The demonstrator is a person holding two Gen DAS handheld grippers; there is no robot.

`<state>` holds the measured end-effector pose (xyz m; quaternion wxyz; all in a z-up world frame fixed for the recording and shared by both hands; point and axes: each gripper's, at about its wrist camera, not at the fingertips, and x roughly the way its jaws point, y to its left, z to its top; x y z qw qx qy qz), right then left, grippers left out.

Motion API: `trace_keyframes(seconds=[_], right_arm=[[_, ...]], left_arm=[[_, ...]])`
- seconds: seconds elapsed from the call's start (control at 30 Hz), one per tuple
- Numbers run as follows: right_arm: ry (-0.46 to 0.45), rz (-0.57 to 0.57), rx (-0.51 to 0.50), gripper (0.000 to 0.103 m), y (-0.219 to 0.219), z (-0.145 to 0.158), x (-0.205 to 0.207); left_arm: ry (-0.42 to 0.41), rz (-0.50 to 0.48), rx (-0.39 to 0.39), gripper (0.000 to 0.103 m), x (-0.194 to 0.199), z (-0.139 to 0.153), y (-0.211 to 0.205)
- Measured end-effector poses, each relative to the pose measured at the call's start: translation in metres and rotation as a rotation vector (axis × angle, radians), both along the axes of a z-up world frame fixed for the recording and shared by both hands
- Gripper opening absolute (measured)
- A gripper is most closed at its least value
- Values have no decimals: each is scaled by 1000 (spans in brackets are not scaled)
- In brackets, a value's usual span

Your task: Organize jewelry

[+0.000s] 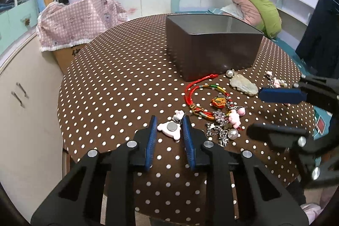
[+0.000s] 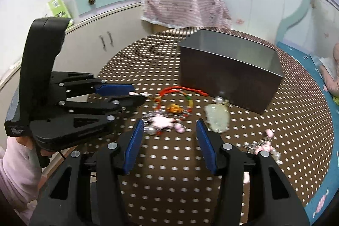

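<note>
A pink bear charm with a round metal disc lies on the dotted table between the pads of my left gripper, whose jaws stand partly apart around it without clearly pinching. A dark metal box stands open behind. A red cord bracelet, a jade pendant, pink and pearl charms and a chain lie in a heap to the right. My right gripper is open and empty, just short of the pink charms and beside the jade pendant.
A round table with a brown polka-dot cloth carries everything. Another small pink charm cluster lies near the table's right edge. A white cabinet stands at the left, and a box under pink cloth behind the table.
</note>
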<state>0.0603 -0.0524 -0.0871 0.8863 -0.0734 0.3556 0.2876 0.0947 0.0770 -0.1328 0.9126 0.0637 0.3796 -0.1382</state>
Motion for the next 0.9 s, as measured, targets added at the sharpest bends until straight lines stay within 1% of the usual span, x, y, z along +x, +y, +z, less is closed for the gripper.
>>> trace_keyframes(seconds=[0.07, 0.17, 0.37, 0.47, 0.5, 0.63, 0.77, 0.87, 0.9], right_arm=[[4, 15, -8, 42, 6, -2, 1], [15, -5, -39, 28, 11, -9, 6], [16, -10, -33, 19, 10, -9, 12], [13, -14, -41, 12, 10, -9, 12], [29, -13, -33, 7, 8, -11, 14], [57, -35, -12, 5, 1, -14, 15], [51, -45, 10, 4, -8, -9, 13], [58, -61, 22, 4, -15, -7, 14], [56, -72, 22, 6, -16, -7, 14]], left_arm=[[-1, 7, -15, 24, -4, 0, 3], [-7, 11, -34, 24, -10, 0, 5], [-27, 10, -44, 24, -19, 1, 2], [-45, 6, -56, 24, -21, 4, 1], [-50, 7, -57, 24, -22, 6, 1], [-64, 9, -69, 24, -25, 8, 1], [-73, 13, -82, 24, -28, 9, 2], [-78, 16, -87, 24, -28, 10, 2], [-79, 15, -87, 24, -29, 10, 2]])
